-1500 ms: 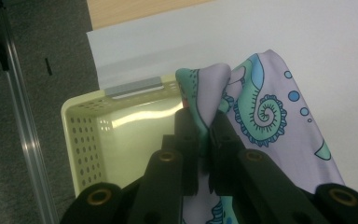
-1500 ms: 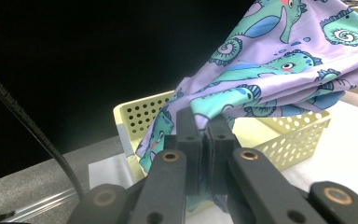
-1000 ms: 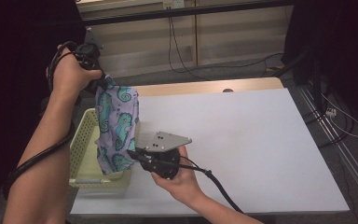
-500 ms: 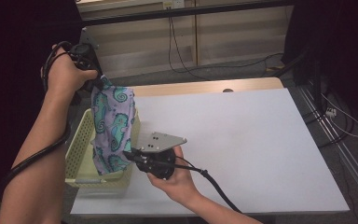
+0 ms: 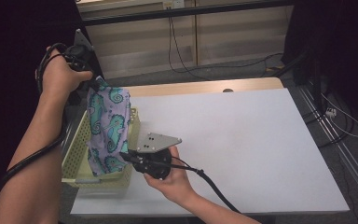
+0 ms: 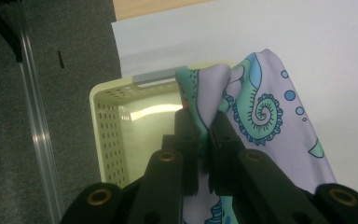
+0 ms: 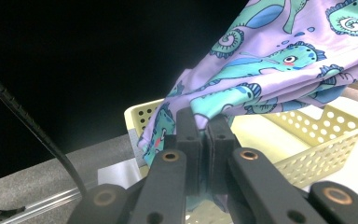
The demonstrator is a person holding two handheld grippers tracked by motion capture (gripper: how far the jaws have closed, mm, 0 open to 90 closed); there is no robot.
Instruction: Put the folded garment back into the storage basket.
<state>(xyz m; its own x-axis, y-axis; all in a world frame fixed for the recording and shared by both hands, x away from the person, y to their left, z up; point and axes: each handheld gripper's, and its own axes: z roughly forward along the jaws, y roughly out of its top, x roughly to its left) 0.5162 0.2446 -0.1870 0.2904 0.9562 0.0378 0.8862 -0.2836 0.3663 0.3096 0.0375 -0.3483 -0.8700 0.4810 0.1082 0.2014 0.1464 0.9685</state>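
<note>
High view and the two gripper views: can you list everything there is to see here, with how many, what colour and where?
cloth: one, lilac with teal seahorses, hanging stretched between the two grippers over the basket
basket: one, pale yellow with holes in its walls, at the near left corner of the table
table: one, white top with a wooden strip along the far edge
cables: several, black, on the grey floor beyond the table
left gripper: one, black, raised above the basket, shut on the cloth's upper end
right gripper: one, black with a grey plate on top, beside the basket, shut on the cloth's lower end
forearms: two, bare, coming in from the bottom
</note>
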